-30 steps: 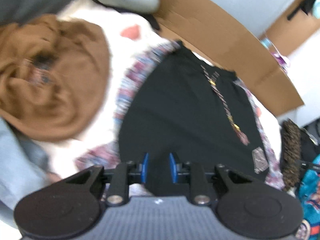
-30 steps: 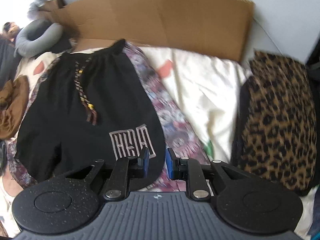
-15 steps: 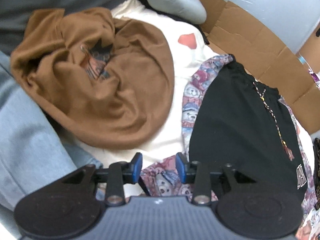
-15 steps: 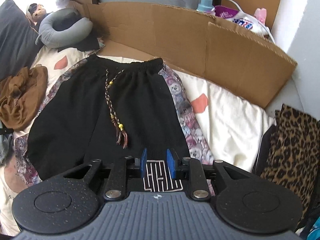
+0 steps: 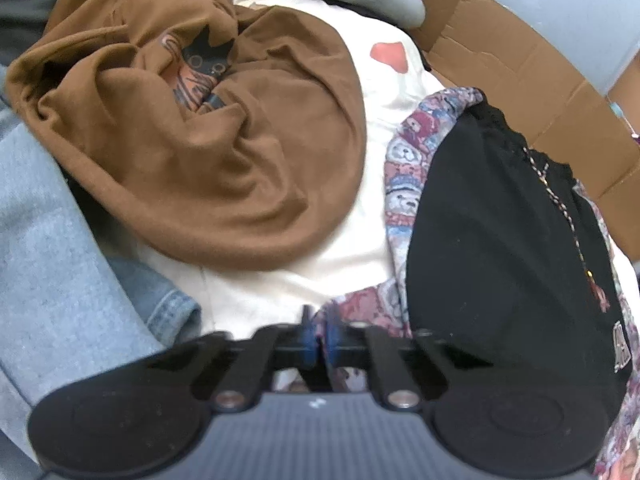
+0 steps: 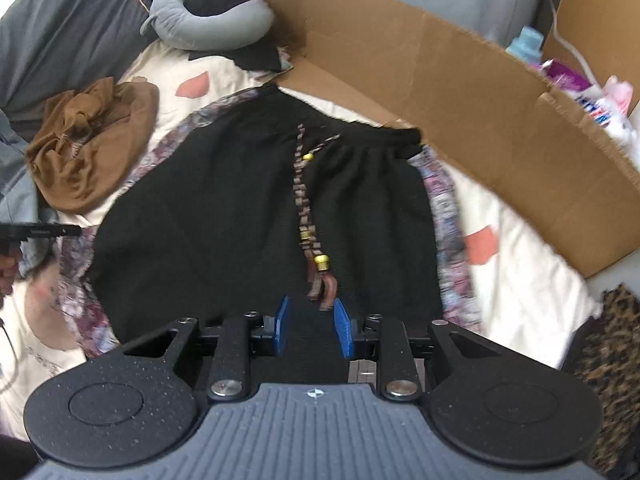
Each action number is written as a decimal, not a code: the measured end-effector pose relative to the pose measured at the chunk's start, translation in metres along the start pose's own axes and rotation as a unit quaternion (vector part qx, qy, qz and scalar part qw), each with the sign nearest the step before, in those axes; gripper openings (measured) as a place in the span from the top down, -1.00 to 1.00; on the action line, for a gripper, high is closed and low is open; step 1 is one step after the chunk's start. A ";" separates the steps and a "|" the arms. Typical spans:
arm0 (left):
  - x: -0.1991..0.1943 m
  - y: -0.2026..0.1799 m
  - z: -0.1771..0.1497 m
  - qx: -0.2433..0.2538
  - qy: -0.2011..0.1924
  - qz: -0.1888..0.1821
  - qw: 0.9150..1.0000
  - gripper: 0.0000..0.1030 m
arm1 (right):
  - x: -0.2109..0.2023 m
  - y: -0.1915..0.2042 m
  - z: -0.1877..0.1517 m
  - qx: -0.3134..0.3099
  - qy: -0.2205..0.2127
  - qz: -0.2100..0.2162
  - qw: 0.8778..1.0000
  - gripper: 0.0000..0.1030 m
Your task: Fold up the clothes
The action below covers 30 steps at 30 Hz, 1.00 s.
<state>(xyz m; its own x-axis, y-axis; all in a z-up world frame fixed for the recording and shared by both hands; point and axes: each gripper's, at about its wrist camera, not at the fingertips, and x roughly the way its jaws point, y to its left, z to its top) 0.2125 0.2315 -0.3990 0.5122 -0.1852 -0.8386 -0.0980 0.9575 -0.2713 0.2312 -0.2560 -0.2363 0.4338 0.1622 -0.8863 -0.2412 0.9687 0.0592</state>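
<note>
Black shorts [image 6: 224, 208] with a beaded drawstring [image 6: 306, 216] lie flat on a bear-print cloth [image 5: 404, 184] over the cream sheet [image 5: 276, 296]. The shorts [image 5: 504, 248] fill the right side of the left wrist view. My left gripper [image 5: 319, 338] sits at the near left edge of the bear-print cloth, its blue pads pinched together with that patterned fabric between them. My right gripper [image 6: 311, 328] hovers open over the lower middle of the shorts, just below the drawstring's tassel ends, with black fabric showing between its fingers.
A crumpled brown garment [image 5: 208, 132] lies left of the shorts, with blue denim [image 5: 60, 264] beside it. Cardboard [image 6: 460, 92] walls off the back. A grey neck pillow [image 6: 208, 20] sits at the far left, and a leopard-print cloth [image 6: 612, 360] at the right.
My left gripper has dropped to the bear-print cloth's edge and closed on it. My right gripper has moved forward up the shorts toward the drawstring and widened slightly.
</note>
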 end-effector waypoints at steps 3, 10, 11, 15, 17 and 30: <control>-0.013 -0.006 -0.002 0.010 -0.016 -0.004 1.000 0.92 | 0.010 0.010 -0.006 0.031 -0.001 0.013 0.999 0.38; -0.041 -0.034 -0.014 0.032 -0.038 -0.030 0.998 0.94 | 0.030 0.034 -0.023 0.086 -0.001 0.025 0.996 0.38; -0.043 -0.038 -0.017 0.034 -0.036 -0.036 0.998 0.94 | 0.031 0.037 -0.026 0.092 -0.001 0.027 0.995 0.38; -0.049 -0.054 -0.027 0.041 -0.031 -0.057 0.997 0.94 | 0.038 0.051 -0.034 0.107 0.002 0.037 0.994 0.38; -0.051 -0.062 -0.033 0.046 -0.028 -0.067 0.996 0.94 | 0.040 0.057 -0.039 0.109 0.005 0.038 0.993 0.38; -0.023 -0.056 -0.067 0.066 0.012 -0.026 0.997 0.89 | 0.076 0.083 -0.098 0.177 0.053 0.053 0.981 0.33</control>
<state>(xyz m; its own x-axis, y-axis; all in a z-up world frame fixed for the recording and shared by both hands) 0.1490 0.1673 -0.3966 0.4931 -0.2397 -0.8363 0.0422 0.9667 -0.2523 0.1588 -0.1818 -0.3436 0.3261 0.2632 -0.9080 0.0446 0.9551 0.2929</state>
